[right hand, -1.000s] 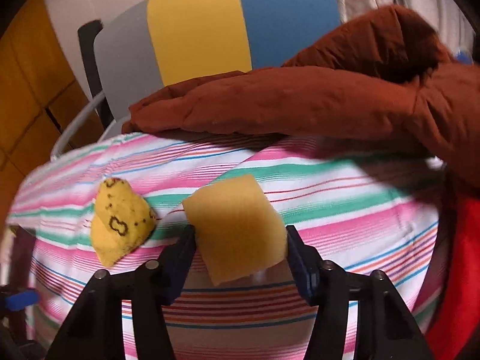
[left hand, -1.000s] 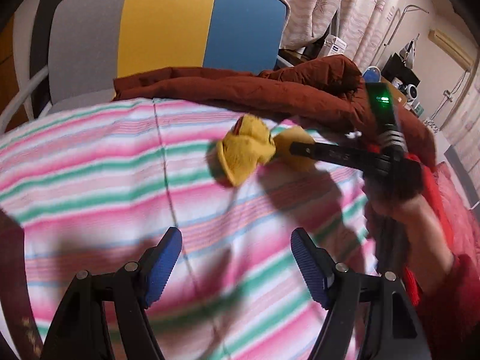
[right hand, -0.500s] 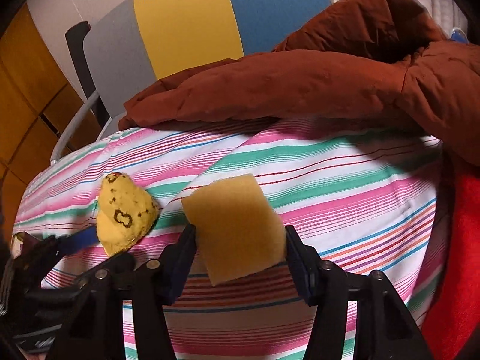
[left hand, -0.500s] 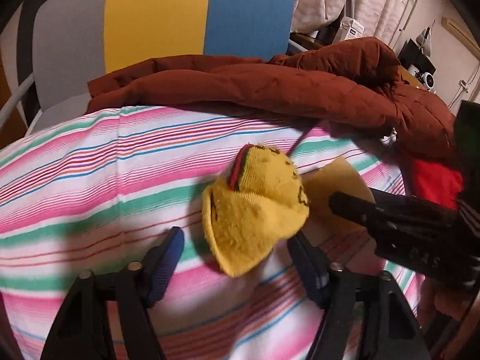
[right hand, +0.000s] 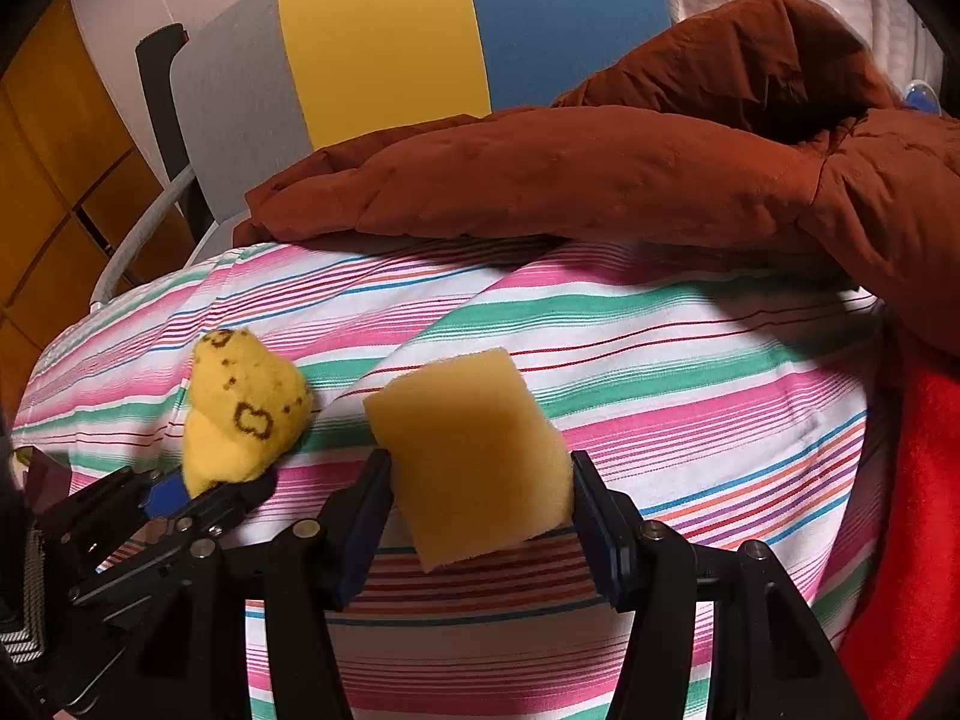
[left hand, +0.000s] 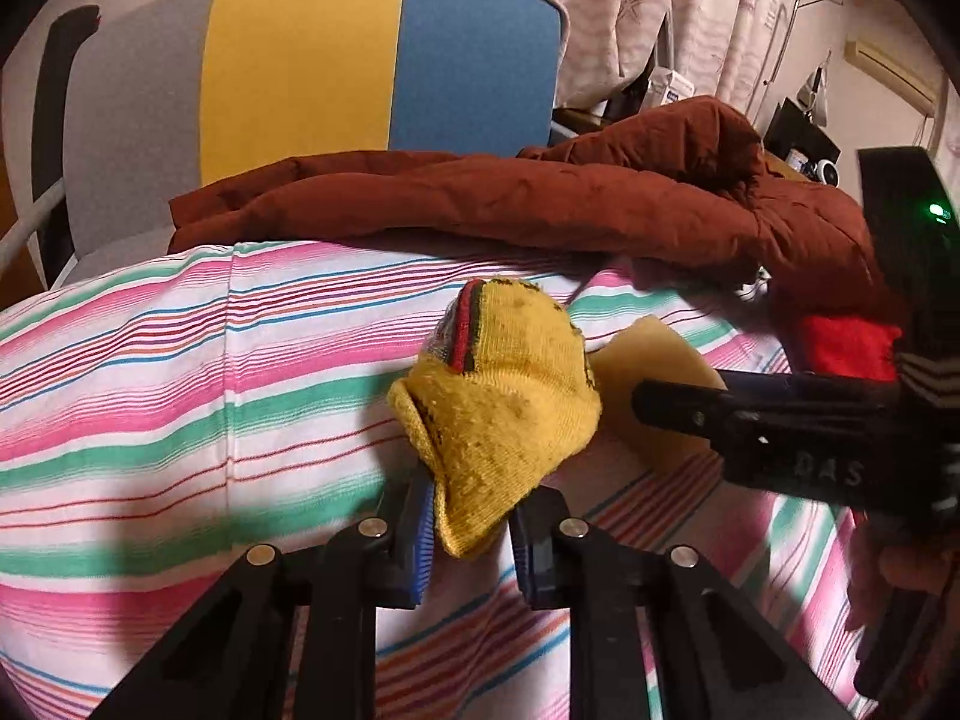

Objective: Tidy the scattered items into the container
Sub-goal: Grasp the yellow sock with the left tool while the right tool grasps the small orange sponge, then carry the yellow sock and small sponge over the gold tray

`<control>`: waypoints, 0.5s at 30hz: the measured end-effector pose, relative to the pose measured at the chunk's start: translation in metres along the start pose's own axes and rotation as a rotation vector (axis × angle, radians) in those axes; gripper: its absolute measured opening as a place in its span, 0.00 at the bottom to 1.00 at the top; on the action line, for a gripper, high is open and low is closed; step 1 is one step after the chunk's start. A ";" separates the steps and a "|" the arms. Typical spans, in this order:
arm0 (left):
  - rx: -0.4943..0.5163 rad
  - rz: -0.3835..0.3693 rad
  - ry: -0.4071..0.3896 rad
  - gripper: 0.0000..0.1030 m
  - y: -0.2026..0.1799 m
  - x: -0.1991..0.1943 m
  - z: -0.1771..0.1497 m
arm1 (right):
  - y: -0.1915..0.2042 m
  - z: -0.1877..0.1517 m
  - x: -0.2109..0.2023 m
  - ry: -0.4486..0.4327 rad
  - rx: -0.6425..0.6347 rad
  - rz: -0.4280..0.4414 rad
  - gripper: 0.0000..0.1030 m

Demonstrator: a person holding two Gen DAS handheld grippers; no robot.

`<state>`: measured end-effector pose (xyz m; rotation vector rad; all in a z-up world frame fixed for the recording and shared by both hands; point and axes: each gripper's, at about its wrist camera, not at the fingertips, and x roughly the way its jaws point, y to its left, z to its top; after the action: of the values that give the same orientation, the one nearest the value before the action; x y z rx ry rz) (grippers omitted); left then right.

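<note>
A crumpled yellow sock (left hand: 501, 414) with a red and green cuff lies on the striped bedsheet (left hand: 180, 396). My left gripper (left hand: 471, 531) is shut on the sock's near end, its blue pads pinching the fabric. The same sock (right hand: 240, 414) shows at the left of the right wrist view, with the left gripper (right hand: 180, 495) below it. My right gripper (right hand: 480, 510) is shut on a yellow sponge block (right hand: 474, 456), held just above the sheet. In the left wrist view the sponge (left hand: 654, 372) sits right of the sock, behind the right gripper's black finger (left hand: 708, 405).
A rust-brown padded jacket (left hand: 540, 204) lies heaped across the far side of the bed. Behind it stands a grey, yellow and blue chair back (left hand: 312, 66). Red fabric (right hand: 924, 510) lies at the bed's right edge. Curtains (left hand: 690, 0) hang at the far right.
My left gripper moved forward to the sock and its jaws closed from wide open onto it. The right gripper kept its hold on the sponge and barely moved.
</note>
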<state>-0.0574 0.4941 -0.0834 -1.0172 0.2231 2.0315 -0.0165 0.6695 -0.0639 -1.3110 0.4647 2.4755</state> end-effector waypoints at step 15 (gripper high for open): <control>-0.087 0.045 -0.084 0.19 0.037 -0.071 -0.067 | 0.023 -0.001 -0.018 -0.076 -0.111 -0.048 0.55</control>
<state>-0.0226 0.3959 -0.0828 -0.9858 0.1150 2.1355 -0.0152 0.6460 -0.0462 -1.2487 0.2782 2.5330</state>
